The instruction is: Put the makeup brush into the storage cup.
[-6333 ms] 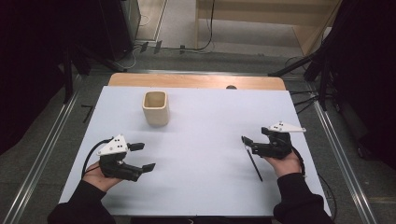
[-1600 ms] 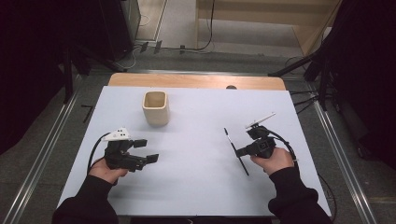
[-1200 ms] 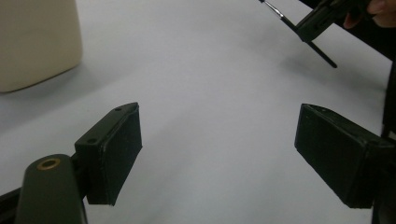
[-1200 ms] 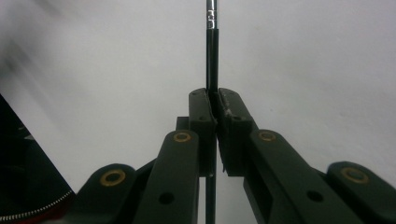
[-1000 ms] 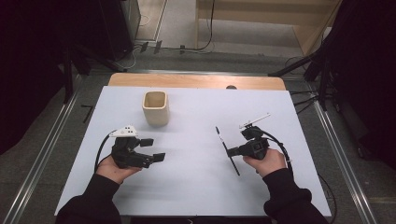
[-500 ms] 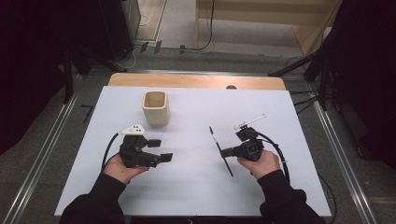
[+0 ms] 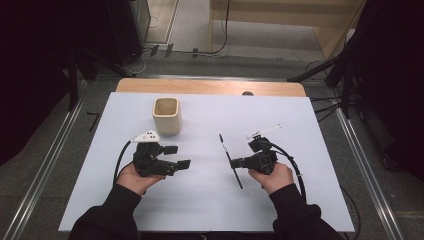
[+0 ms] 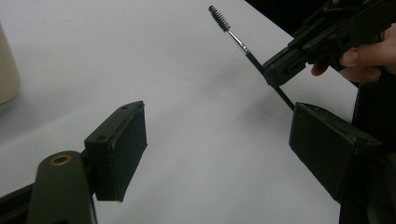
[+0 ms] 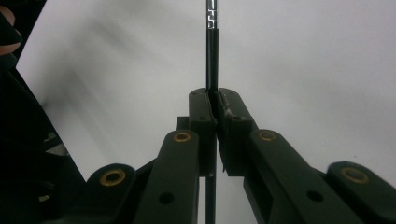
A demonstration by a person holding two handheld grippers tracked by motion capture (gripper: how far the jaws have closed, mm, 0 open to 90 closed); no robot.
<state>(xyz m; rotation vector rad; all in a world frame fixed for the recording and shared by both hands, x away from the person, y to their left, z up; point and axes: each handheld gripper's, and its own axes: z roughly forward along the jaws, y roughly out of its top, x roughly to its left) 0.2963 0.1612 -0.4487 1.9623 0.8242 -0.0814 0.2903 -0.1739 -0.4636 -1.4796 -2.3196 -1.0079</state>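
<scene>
Now the right tool (image 7: 239,163) clamps the thin brush (image 7: 230,160) mid-handle; the left tool (image 7: 177,157) gapes empty.

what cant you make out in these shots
- Inside of the cup: high view, its bottom too small and dim to read.
- Brush tip: right gripper view, cut off by the top edge.
- Brush handle end: left gripper view, hidden behind the left gripper and its near jaw.

No readable text anywhere (marks on the brush handle (image 9: 211,14) blur).
</scene>
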